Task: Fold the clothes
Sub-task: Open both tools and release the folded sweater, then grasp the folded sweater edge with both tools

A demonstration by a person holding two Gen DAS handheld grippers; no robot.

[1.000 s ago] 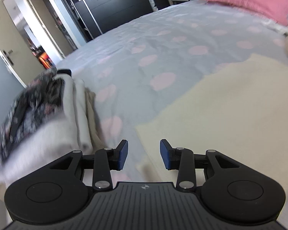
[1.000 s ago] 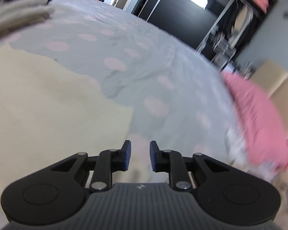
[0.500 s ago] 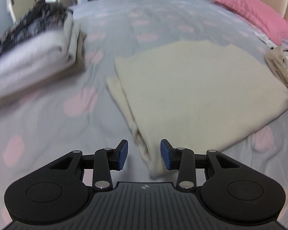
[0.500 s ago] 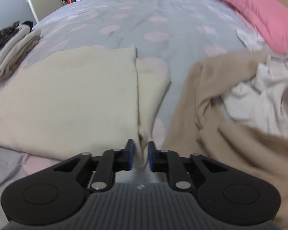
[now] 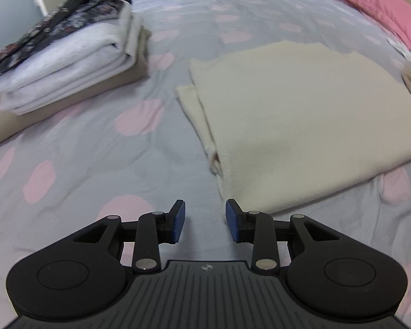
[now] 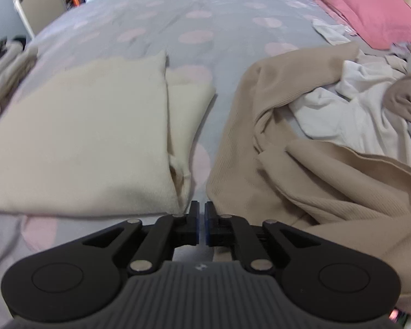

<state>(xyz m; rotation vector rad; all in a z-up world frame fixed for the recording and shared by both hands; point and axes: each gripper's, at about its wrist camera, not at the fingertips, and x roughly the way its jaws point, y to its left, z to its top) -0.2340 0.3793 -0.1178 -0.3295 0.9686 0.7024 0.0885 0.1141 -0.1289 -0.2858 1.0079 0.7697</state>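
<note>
A wide bed [image 5: 178, 11] in a grey cover with pink spots is being looked across from both wrists, with a door and dark furniture being glimpsed beyond its far end and a pink pillow [image 6: 350, 2] at the right. On the left side of the bed a stack of folded clothes [image 5: 65, 63] is being carried, well apart from the rest. To the right, a loose heap of beige and white clothes [image 6: 328, 126] is being left unfolded.

Between the two, the cream garment [image 5: 301, 126] is being shown flat and squared, with a narrower layer peeking out along each side edge. Its near edge is running across in front of both grippers, and its sides are running away from them.

The left gripper [image 5: 205, 219] is being held just short of the near left corner, jaws spread wide with nothing between them. The right gripper [image 6: 201, 224] is being held at the near right corner, jaws almost closed, a thin slit showing and no cloth being pinched. Each corner is being matched by its own hand, so neither is nearer overall.
</note>
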